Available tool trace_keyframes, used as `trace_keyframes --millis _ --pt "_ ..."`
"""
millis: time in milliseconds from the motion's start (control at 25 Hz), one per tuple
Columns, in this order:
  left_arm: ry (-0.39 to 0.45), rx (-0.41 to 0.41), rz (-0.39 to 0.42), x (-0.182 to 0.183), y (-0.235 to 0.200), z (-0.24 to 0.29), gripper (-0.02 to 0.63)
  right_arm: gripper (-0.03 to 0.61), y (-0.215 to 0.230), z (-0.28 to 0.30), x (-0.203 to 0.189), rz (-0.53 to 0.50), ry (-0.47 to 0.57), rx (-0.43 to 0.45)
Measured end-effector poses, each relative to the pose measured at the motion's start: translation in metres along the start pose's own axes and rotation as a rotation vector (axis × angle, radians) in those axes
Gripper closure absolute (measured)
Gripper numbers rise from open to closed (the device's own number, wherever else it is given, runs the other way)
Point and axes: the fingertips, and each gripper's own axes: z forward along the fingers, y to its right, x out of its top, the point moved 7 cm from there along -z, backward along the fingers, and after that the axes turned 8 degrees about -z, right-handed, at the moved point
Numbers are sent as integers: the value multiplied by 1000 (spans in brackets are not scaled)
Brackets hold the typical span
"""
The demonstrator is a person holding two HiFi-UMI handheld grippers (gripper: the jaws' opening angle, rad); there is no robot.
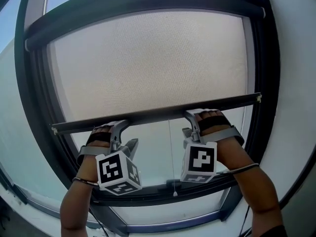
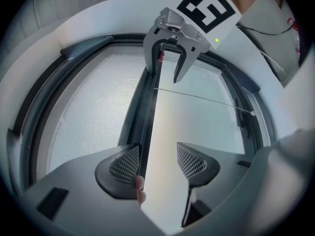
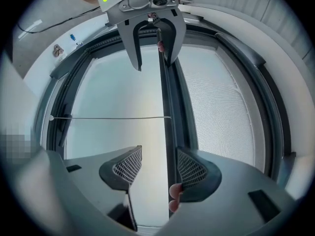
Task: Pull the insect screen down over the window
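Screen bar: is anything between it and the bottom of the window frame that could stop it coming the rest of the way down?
Nothing solid shows. Below the screen bar there is only bare glass down to the lower frame. A thin pull cord hangs from the bar's middle toward that frame, probably no obstacle.

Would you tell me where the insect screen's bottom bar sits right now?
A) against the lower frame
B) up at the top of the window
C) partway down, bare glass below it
C: the bottom bar crosses the window partway down, mesh above it and bare glass between it and the lower frame.
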Motion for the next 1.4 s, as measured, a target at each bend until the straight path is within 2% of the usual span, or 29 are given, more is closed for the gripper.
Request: trace_keyframes --millis 160,280,400,560,760,960,1120,1280,1400 --pt "18 -109 -72 -7 22 3 370 350 -28 3 2 -38 -4 54" --pt "17 -94 -74 -13 67 10 370 350 -73 3 3 14 31 20" --pt "34 -88 -119 -12 85 11 370 350 -93 2 1 36 41 25" --pt "65 -122 -174 -10 79 12 370 350 -90 4 -7 54 37 40" --pt "37 -194 -183 -17 76 12 370 350 -84 4 -1 49 51 138" --pt "44 -245 -243 -20 71 9 370 350 -79 2 2 69 63 199" --pt "35 -263 -252 -22 68 12 370 350 -72 4 5 100 67 230" --pt "29 -344 -273 -23 64 11 373 351 -64 1 4 159 102 311" --pt "20 -354 -282 -24 64 8 374 359 -63 -1 5 132 90 331"
